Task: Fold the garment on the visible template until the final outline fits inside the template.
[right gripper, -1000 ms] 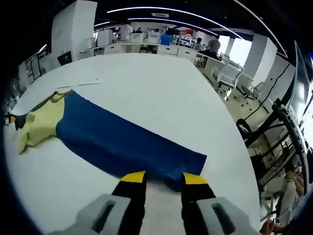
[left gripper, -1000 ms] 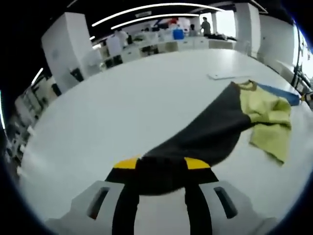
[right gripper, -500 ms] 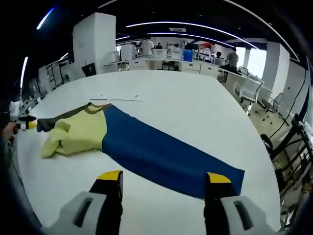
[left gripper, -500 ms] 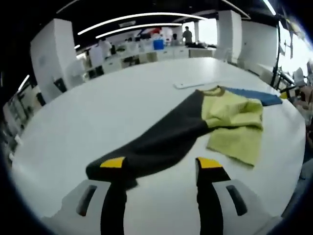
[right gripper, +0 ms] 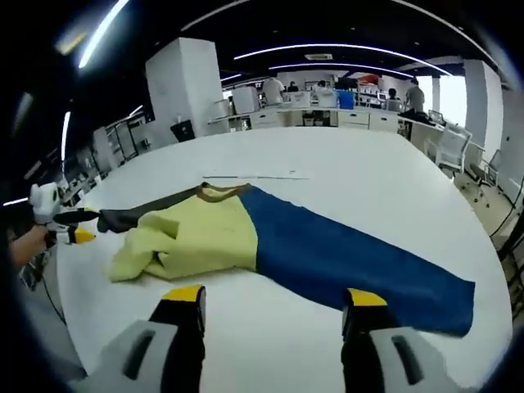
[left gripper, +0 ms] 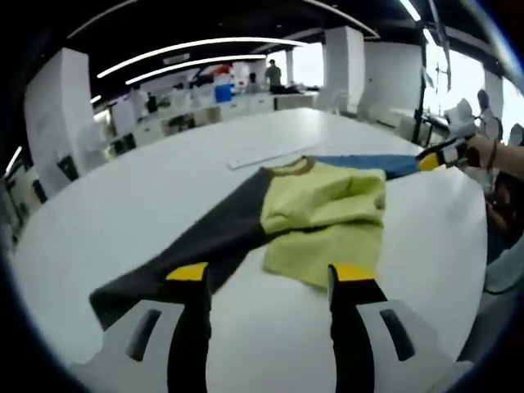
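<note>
1. Garment (left gripper: 323, 217) lay spread flat on the white table (left gripper: 147, 196), a yellow-green body bunched in the middle between two long sleeves.
2. Seen through the left gripper view: dark grey sleeve (left gripper: 184, 254) stretched leftward from the yellow body, its cuff end just beside the left gripper (left gripper: 270, 274).
3. Left gripper jaws stood apart, holding nothing, yellow tips hovering over the sleeve and the lower hem of the body.
4. Thin white strip (left gripper: 270, 155) lay on the table just beyond the garment's collar.
5. Blue sleeve (left gripper: 364, 164) ran rightward from the body toward the other gripper, held in a hand at the far right.
6. Seen through the right gripper view: yellow body (right gripper: 192, 237) left of centre, blue sleeve (right gripper: 352, 258) stretching right from it.
7. Right gripper (right gripper: 274, 299) jaws spread wide, clamped on nothing, near the garment's lower edge.
</note>
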A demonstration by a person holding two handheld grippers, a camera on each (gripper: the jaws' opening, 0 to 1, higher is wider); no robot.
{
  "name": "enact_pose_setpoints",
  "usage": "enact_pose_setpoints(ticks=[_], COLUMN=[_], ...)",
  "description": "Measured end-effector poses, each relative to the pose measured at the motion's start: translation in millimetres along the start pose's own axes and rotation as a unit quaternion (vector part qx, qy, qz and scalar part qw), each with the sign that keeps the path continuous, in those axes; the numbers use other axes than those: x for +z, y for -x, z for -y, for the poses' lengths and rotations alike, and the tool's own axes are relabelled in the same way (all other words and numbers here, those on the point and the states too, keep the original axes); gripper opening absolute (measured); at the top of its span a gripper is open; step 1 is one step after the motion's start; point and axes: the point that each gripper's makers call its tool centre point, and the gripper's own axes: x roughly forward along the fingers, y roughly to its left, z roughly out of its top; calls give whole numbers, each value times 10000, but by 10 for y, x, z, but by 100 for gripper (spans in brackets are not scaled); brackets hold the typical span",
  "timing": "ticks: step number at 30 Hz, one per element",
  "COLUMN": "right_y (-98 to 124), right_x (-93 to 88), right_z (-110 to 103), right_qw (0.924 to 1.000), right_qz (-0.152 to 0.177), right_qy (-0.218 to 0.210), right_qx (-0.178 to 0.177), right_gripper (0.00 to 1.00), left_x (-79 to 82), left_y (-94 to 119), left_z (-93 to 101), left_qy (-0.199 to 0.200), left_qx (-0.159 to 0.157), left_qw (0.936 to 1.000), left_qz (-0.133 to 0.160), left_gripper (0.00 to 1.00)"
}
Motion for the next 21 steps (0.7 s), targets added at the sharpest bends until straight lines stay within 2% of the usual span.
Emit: enact_pose_setpoints(ticks=[6,8,9,19,21], right_y=[-94,-126,-149,-353,-400], right_x=[-96,-123,-139,-162,-149], right_z=[-301,-366,-427,-828,-925], right_qw=[9996,9995,9992,9977,9972], right_qz=[-69,-92,-102,-21,33], right_qy=[72,63,32,-196,-239], right_qx=[250,298,372,647,706], right_gripper=[62,60,59,49,46], left_x=[7,-14,-54,-160,-203], left_y=[-65,-93,-110,-282,-341], left_z=[252,389,368,696,765], left_qy=[51,246,276,-478,-427], left_qx=[-311,-554,-534,-684,-694], left_qw=[9995,9982,9982,9964,9965], left_qz=[56,25,37,-142,-205], left_gripper=[52,51,50,42,42])
